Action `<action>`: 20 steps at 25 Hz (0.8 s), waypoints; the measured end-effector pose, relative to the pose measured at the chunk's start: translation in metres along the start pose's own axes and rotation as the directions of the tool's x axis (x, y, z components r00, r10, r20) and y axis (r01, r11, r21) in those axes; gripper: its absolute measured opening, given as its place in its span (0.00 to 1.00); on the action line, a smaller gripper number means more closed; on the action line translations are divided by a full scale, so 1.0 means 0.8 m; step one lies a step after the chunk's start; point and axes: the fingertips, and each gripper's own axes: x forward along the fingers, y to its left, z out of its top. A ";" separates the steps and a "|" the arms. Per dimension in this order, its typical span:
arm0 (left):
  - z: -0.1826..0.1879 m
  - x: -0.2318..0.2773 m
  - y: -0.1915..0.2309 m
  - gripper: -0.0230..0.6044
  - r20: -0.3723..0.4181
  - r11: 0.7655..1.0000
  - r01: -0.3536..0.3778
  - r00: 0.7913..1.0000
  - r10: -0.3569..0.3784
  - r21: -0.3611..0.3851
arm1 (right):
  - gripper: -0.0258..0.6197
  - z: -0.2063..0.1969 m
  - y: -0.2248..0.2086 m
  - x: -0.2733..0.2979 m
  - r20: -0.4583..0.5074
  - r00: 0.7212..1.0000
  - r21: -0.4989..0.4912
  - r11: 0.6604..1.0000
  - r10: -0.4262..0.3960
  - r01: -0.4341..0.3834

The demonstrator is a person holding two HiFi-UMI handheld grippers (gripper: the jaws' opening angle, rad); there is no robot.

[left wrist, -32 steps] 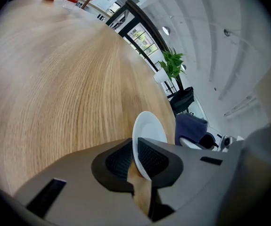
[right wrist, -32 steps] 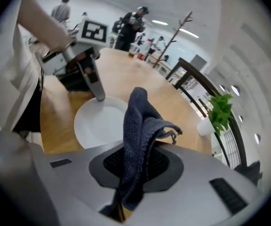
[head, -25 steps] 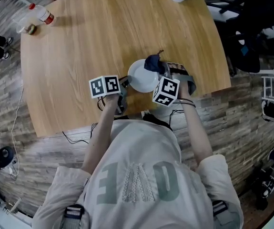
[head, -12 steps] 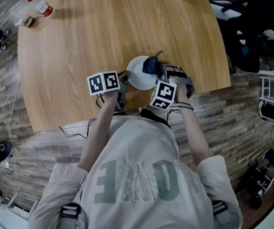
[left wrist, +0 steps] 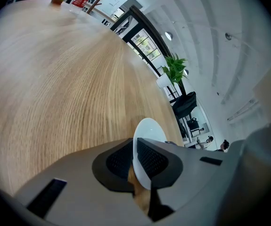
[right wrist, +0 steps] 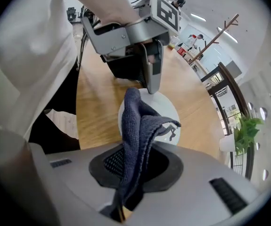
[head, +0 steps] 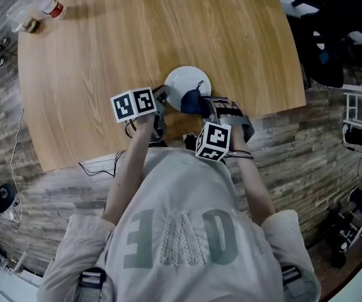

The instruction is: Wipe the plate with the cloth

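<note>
We list, by size:
- One round wooden desk [head: 105, 49], with the person at its near edge.
- One left claw [left wrist: 134, 157], jaws nearly together, pinching the plate's rim.
- One right claw [right wrist: 133, 166], jaws clamped on a fold of the cloth.
- One white plate [head: 182, 82], by the desk's near edge, gripped at its left rim.
- One dark blue cloth [head: 193, 102], bunched, overlapping the plate's near side.
- One plastic bottle [head: 42, 6], at the far left edge, well apart.

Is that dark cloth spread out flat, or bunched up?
Bunched up: the cloth hangs in folds, pinched in the right tongs, with the white plate just beyond it.
</note>
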 end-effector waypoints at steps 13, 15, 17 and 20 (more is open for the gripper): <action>-0.002 0.002 -0.002 0.09 0.007 0.999 -0.020 1.000 0.020 0.029 | 0.13 0.002 -0.047 0.003 0.033 0.999 0.030 0.999 -0.041 0.040; -0.002 0.002 -0.003 0.09 0.009 0.999 -0.023 1.000 0.022 0.033 | 0.13 -0.001 -0.078 0.016 0.006 0.997 0.037 0.996 -0.079 0.079; -0.002 0.002 -0.003 0.09 0.009 0.999 -0.025 1.000 0.025 0.037 | 0.13 -0.003 -0.101 0.029 -0.019 0.995 0.026 0.994 -0.102 0.102; -0.003 0.002 -0.003 0.09 0.009 0.999 -0.027 1.000 0.026 0.039 | 0.13 -0.001 -0.117 0.042 -0.041 0.993 0.001 0.994 -0.112 0.112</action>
